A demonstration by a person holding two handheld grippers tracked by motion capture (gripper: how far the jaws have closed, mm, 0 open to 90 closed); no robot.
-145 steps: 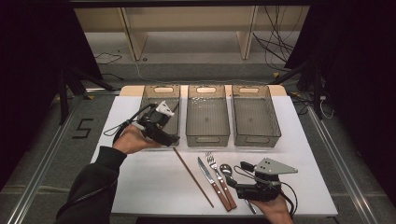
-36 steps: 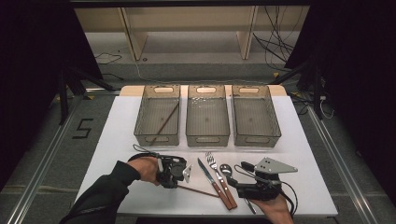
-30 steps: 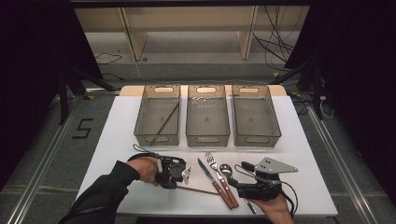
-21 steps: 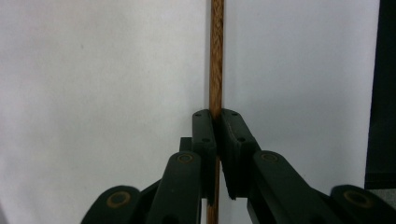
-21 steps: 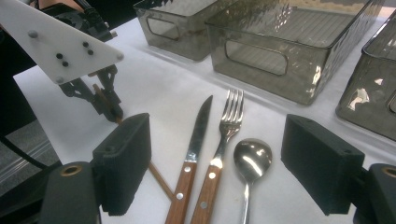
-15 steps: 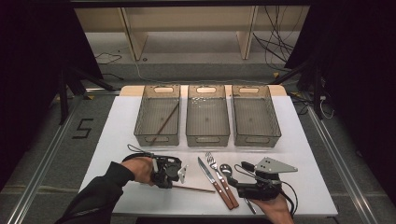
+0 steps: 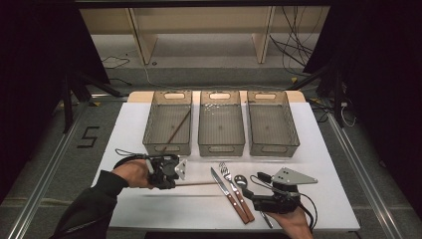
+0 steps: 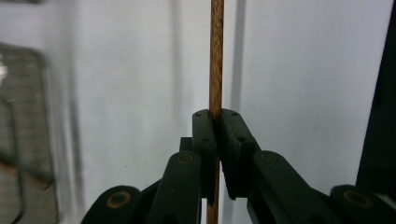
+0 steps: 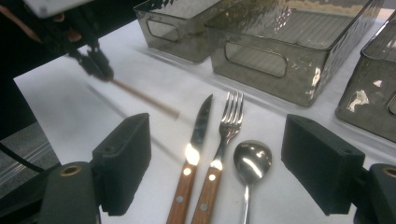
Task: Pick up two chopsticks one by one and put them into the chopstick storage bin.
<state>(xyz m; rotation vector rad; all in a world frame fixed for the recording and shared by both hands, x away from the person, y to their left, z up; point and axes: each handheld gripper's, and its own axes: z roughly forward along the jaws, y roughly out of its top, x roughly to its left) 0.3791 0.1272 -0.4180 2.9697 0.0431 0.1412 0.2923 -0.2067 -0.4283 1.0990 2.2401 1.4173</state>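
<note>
While the left gripper (image 7: pixel 171 172) sits at the lower left of the high view, its jaws are closed tight on a wooden chopstick (image 7: pixel 199 183), pinched near one end; the stick's long axis runs nearly level across the frame, its free end pointing right toward the steak knife (image 7: pixel 228 193); in the left gripper view the chopstick (image 8: pixel 215 56) rises straight up out of the jaws, in line with them; a second chopstick (image 7: pixel 177 128) lies slantwise in the left bin (image 7: pixel 167 147), at upper left of the held one and just beyond the gripper; the likely next carry therefore runs up the frame, with the stick turned toward the bin's length; the right gripper (image 7: pixel 260 198), lower right on the desk (image 7: pixel 124 129), has its jaws wide apart and empty, facing the fork (image 9: pixel 228 127) and spoon (image 9: pixel 252 161); the left hand (image 7: pixel 132 173) is plainly the nearer to that bin.
</note>
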